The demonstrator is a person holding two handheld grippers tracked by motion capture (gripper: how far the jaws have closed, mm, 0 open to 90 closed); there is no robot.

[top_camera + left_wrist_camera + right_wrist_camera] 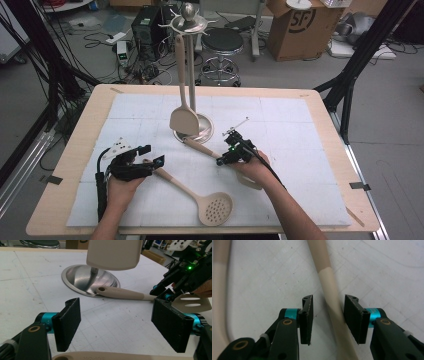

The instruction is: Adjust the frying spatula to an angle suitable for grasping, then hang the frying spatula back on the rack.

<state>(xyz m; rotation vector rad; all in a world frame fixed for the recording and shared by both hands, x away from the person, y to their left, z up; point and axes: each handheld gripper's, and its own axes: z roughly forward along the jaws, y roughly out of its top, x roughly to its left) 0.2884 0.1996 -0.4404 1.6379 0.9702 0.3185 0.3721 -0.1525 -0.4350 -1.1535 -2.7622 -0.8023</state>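
Observation:
A beige slotted turner lies on the white mat, its handle [200, 146] reaching to the metal base of the utensil stand [202, 131]. My right gripper [226, 159] points down over that handle. In the right gripper view the handle [325, 267] runs between the jaws of the right gripper [328, 298], close to the right pad, with a gap at the left pad. A beige skimmer [215, 207] lies near the front edge. My left gripper [152, 155] stands wide open just above the end of the skimmer's handle [120, 356], with nothing between its pads [67, 322].
A beige spatula [184, 117] hangs from the stand, low over the base [82, 280]. The turner's slotted head [191, 302] lies under the right hand. Another blurred beige piece [218, 290] runs down the left edge of the right gripper view. A stool [221, 42] and boxes stand beyond the table.

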